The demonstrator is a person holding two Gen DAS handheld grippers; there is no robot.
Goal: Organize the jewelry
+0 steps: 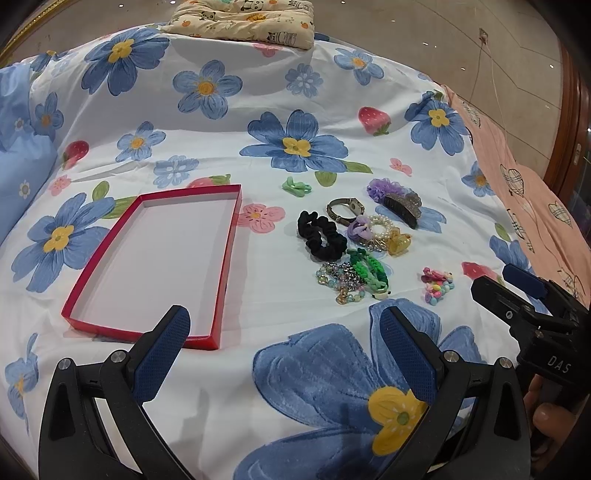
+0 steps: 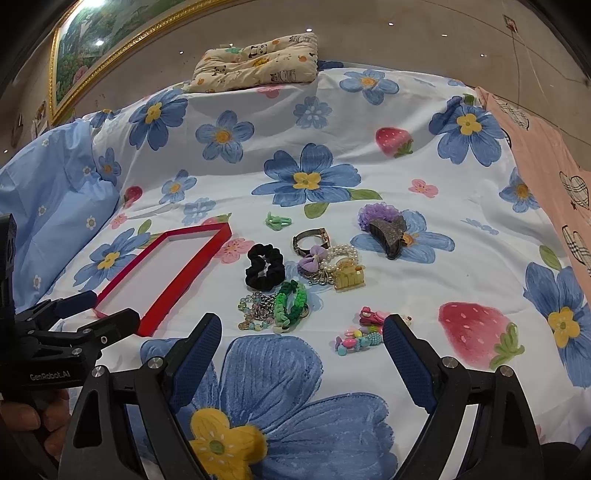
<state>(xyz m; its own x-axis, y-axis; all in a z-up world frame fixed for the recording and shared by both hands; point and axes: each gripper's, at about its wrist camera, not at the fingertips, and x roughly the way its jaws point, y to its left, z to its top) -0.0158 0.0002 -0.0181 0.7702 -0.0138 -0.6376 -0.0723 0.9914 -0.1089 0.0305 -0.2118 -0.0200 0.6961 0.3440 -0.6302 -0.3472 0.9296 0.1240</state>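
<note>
A shallow red tray (image 1: 229,236) (image 2: 192,266) lies empty on the flowered bedsheet. To its right lies a pile of jewelry: a black scrunchie (image 1: 322,236) (image 2: 265,266), a green braided band (image 1: 369,272) (image 2: 291,304), a bead chain (image 1: 338,282) (image 2: 255,310), a pearl bracelet (image 1: 380,225) (image 2: 341,254), a watch (image 1: 345,208) (image 2: 310,238), a dark claw clip (image 1: 402,206) (image 2: 391,232), a small green bow (image 1: 295,186) (image 2: 277,220) and colourful clips (image 1: 437,285) (image 2: 360,334). My left gripper (image 1: 284,325) (image 2: 99,308) is open and empty by the tray's near corner. My right gripper (image 2: 301,332) (image 1: 495,280) is open and empty just short of the pile.
A panda-print cushion (image 1: 243,18) (image 2: 258,61) sits at the far edge of the bed. A light blue pillow (image 2: 55,177) is at the left, a pink blanket (image 1: 524,184) at the right. A framed picture (image 2: 96,37) hangs on the wall.
</note>
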